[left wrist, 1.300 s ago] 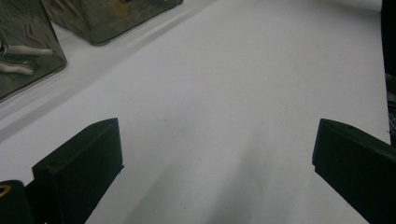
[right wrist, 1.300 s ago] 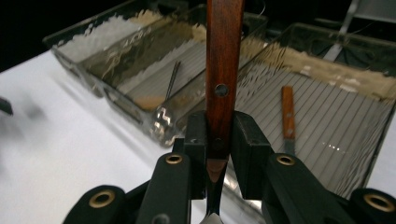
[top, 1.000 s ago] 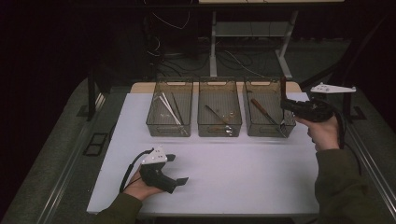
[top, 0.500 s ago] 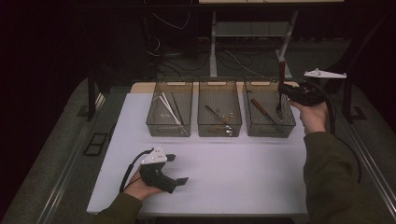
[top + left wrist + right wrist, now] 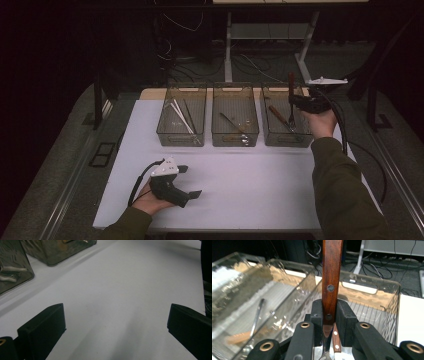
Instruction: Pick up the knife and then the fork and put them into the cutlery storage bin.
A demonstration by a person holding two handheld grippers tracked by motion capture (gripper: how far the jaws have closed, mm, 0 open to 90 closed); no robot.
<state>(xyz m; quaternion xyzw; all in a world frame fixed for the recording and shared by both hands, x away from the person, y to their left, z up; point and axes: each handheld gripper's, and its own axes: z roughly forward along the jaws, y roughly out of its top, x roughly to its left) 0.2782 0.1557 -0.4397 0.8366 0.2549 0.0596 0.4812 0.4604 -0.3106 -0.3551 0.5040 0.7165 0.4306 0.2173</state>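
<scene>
My left tongs (image 5: 192, 192) rest released on the white worktop (image 5: 250, 185), well in front of the three clear bins. My right tongs (image 5: 329, 315) are clenched on a wooden-handled fork (image 5: 332, 277), held upright over the rightmost bin (image 5: 285, 137).

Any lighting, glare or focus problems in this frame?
High view: dim, dark surround, only the table lit. Left gripper view: jaws soft-edged, faint shadows on the table. Right gripper view: glare on the clear bins, fork handle sharp.
</scene>
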